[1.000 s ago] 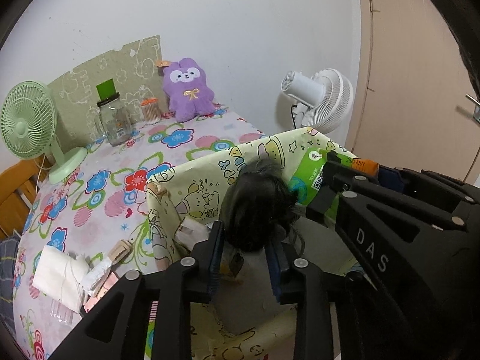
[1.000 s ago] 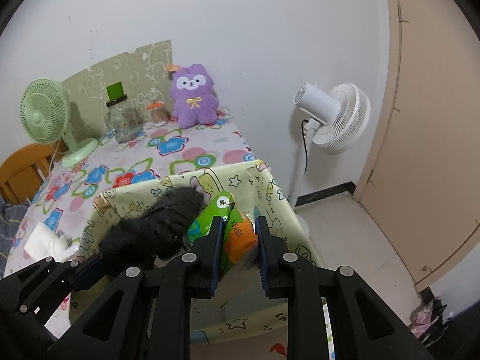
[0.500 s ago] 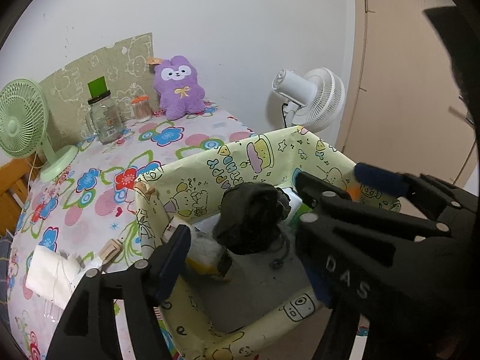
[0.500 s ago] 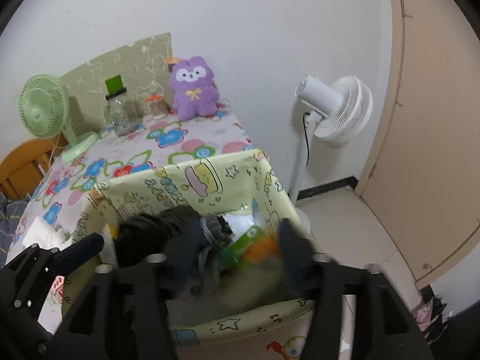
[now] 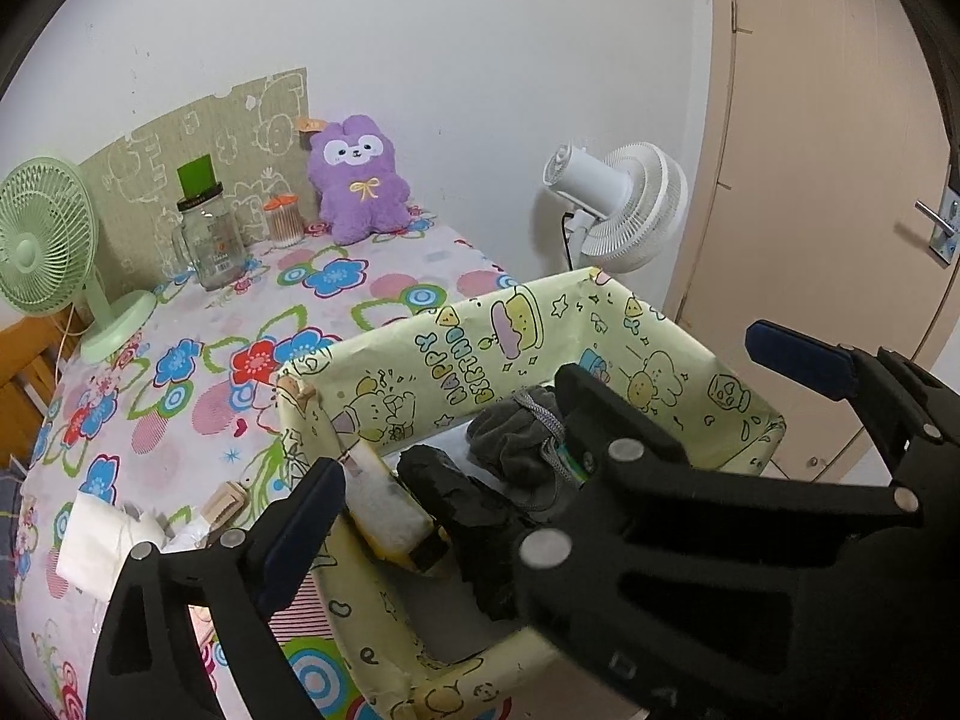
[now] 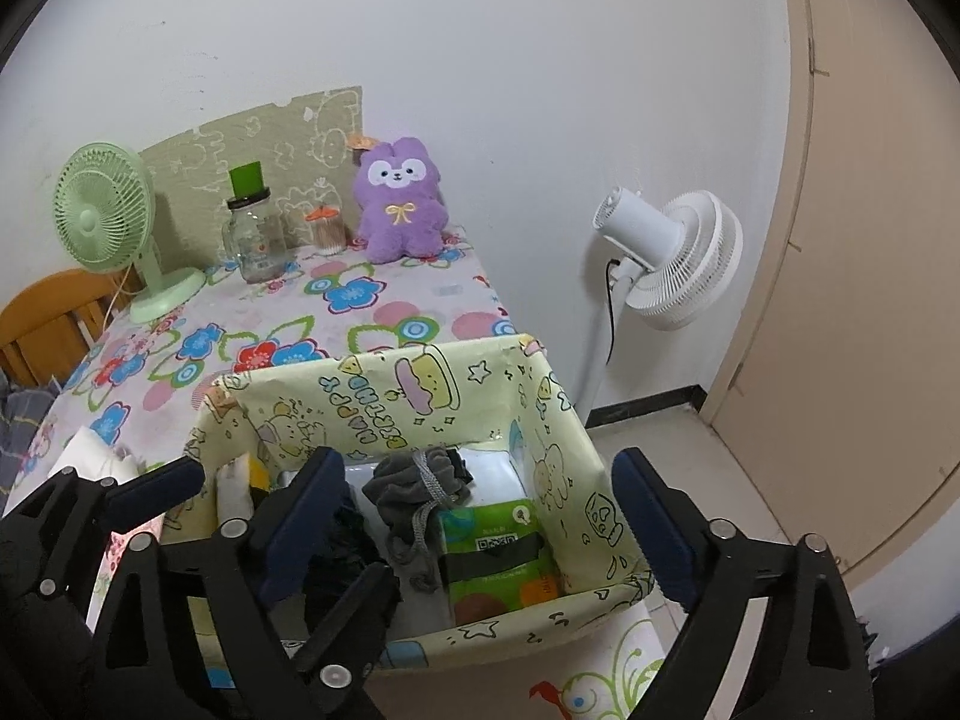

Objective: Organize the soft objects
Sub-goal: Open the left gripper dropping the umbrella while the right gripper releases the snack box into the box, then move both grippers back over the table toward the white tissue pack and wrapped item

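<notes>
Two grippers, left gripper [image 5: 438, 456] and right gripper [image 6: 480, 516], tilt down over the yellow box [image 6: 420, 396] at the table's near edge, jaws just opened wide, empty. Inside lie black cloth [image 5: 468, 504], grey pouch [image 6: 414, 483], green packet [image 6: 498, 558].

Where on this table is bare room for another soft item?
Free: the flowered tablecloth between the patterned box and the glass jar, green fan and purple plush toy. Crowded: inside the box, and the near corner around the white bundle.
</notes>
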Motion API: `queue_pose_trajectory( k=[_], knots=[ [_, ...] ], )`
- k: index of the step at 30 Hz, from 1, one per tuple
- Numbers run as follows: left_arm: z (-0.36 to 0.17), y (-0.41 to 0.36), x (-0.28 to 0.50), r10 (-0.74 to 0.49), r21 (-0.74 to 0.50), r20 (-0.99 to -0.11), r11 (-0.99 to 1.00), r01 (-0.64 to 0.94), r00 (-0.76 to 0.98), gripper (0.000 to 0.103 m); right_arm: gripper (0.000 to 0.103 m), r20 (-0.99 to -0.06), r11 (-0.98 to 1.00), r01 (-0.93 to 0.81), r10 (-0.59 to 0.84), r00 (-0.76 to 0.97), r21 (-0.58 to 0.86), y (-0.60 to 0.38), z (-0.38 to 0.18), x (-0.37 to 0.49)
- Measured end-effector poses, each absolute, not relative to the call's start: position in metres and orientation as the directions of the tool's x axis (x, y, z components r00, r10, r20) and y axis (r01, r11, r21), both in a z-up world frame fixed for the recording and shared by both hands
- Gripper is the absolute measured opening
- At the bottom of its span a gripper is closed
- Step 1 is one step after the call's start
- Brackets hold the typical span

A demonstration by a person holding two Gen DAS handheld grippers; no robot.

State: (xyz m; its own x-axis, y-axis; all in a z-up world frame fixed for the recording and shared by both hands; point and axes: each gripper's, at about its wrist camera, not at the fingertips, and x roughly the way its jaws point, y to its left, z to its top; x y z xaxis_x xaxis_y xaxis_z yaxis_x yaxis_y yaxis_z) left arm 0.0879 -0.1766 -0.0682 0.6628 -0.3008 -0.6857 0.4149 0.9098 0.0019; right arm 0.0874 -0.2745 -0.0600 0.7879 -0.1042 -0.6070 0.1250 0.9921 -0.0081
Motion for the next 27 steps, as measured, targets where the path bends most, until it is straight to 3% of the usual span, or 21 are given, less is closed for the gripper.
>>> queue_pose_trajectory(
  k=[27],
  knots=[
    [-0.027,-0.135,0.064,-0.26,0.025,-0.605,0.938,0.345,0.753,0.098,0.098,-0.534,0.995,0.093,-0.088,0.841,-0.017,-0.233,-0.018,0.063]
  ],
)
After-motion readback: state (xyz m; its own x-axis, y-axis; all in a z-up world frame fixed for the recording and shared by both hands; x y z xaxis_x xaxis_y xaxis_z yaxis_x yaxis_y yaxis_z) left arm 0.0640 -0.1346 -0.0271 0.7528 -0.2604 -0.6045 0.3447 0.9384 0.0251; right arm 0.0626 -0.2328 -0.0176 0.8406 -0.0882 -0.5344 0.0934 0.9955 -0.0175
